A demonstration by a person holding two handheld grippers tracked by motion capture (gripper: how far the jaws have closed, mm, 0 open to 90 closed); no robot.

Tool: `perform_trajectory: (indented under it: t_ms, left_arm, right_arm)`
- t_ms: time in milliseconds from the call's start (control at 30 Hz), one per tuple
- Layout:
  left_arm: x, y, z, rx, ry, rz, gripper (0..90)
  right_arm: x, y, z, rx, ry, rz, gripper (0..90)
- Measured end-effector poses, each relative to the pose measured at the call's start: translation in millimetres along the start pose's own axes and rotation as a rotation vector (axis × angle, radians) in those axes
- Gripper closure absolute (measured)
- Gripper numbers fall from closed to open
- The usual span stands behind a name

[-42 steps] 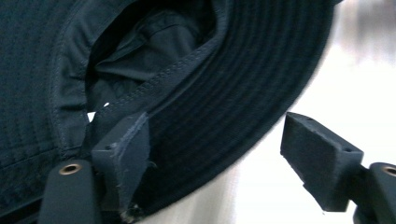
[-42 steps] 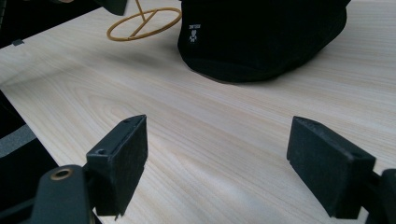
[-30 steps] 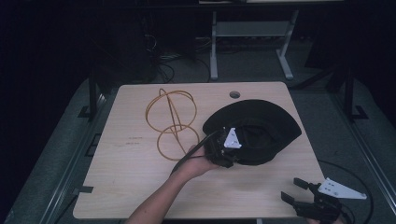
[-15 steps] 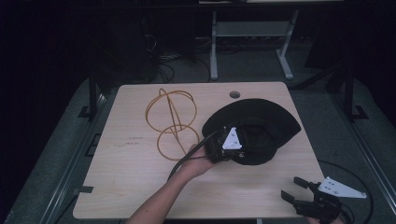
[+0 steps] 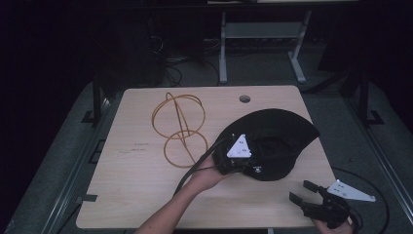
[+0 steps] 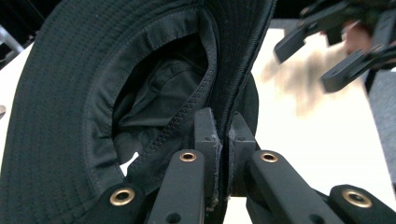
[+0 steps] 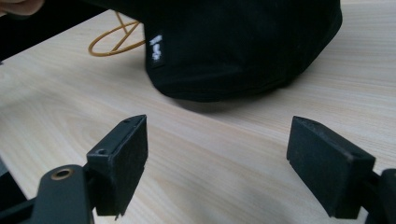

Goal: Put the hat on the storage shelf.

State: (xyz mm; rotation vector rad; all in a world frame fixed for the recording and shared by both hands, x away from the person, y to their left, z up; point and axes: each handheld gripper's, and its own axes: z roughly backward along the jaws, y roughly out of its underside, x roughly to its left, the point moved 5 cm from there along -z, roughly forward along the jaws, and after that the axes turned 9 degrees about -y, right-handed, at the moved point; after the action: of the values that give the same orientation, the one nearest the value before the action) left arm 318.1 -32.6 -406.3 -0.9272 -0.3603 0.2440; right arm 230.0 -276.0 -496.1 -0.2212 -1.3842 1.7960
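Observation:
A black bucket hat (image 5: 280, 134) lies on the right half of the pale wooden table (image 5: 131, 190). My left gripper (image 5: 252, 165) is at the hat's near-left side, shut on its brim. In the left gripper view the jaws (image 6: 223, 135) pinch the stitched brim edge of the hat (image 6: 70, 93), and the lining shows inside. My right gripper (image 5: 301, 191) hovers at the table's front right corner, open and holding nothing. Its pads (image 7: 126, 158) stand wide apart and face the hat (image 7: 233, 42), a short gap away.
A yellow wire frame of joined rings (image 5: 180, 126) rests left of the hat, close to my left forearm. A round cable hole (image 5: 244, 99) is near the table's far edge. Dark floor, cables and a metal stand lie beyond the table.
The left gripper has closed onto the hat's brim and raised that edge a little. The right gripper has stayed at the front right corner.

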Motion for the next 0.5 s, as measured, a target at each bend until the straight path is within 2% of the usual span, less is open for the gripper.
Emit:
perform_trajectory:
  t_ms: [67, 167, 500]
  left_arm:
    - [-0.8, -1.1, 1.8, -0.008, 0.009, 0.012, 85.8]
    - [-1.6, -1.7, 3.2, -0.019, 0.012, 0.028, 85.8]
    - [1.2, -3.7, 5.6, -0.038, 0.023, 0.072, 85.8]
  right_arm:
    - [-1.8, -0.8, -1.6, -0.006, 0.003, -0.004, 20.2]
    - [-4.0, -4.1, -3.4, -0.04, -0.013, -0.041, 20.3]
    - [-8.1, -10.4, -12.8, -0.072, -0.034, -0.089, 20.5]
